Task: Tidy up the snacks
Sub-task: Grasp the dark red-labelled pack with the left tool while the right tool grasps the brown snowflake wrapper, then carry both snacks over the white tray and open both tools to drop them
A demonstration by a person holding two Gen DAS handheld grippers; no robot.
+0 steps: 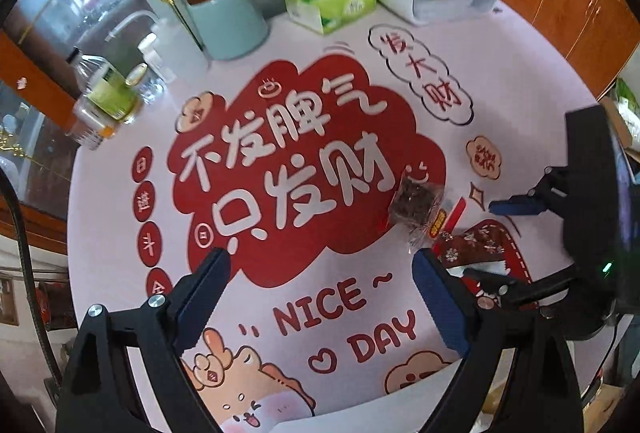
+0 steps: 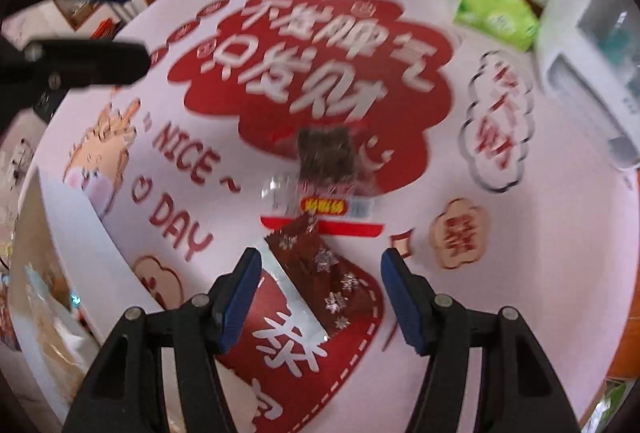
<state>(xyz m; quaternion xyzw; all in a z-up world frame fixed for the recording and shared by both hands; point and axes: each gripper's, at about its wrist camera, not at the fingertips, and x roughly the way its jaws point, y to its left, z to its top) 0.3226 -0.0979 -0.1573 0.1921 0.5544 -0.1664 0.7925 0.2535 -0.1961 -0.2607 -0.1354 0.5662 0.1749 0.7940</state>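
Two snacks lie on the round table (image 2: 520,233). The clear snack bag (image 2: 326,169) with a dark square inside points its long side away from the right gripper (image 2: 320,297). The dark red wrapper (image 2: 324,273) lies slanted, touching it. Both the right and the left gripper (image 1: 320,297) are open and empty.

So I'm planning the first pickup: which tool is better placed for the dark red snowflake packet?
Right tool: the snowflake packet lies between its open fingers. The left tool stands off to its side.
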